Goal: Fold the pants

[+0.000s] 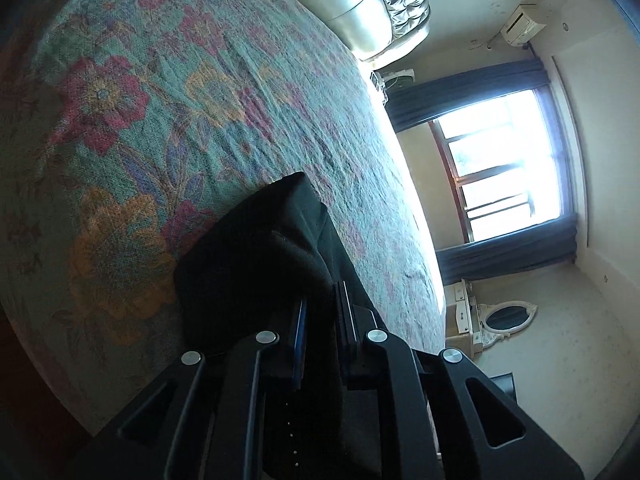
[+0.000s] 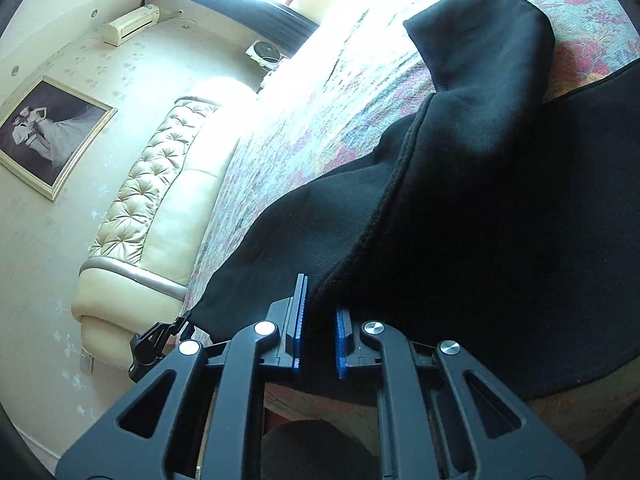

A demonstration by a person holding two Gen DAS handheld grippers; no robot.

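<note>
1. Black pants (image 2: 460,184) are nearest, one edge clamped in the right gripper (image 2: 319,320), another edge clamped in the left gripper (image 1: 320,312).
2. They hang partly raised over the flowered bedspread (image 1: 160,120).
3. Risk, I think: the thin cloth slips out if one hand pulls too quickly, and the fold becomes crooked.

Black pants (image 2: 480,184) (plain) on floral teal bedspread (image 1: 168,112).
</note>
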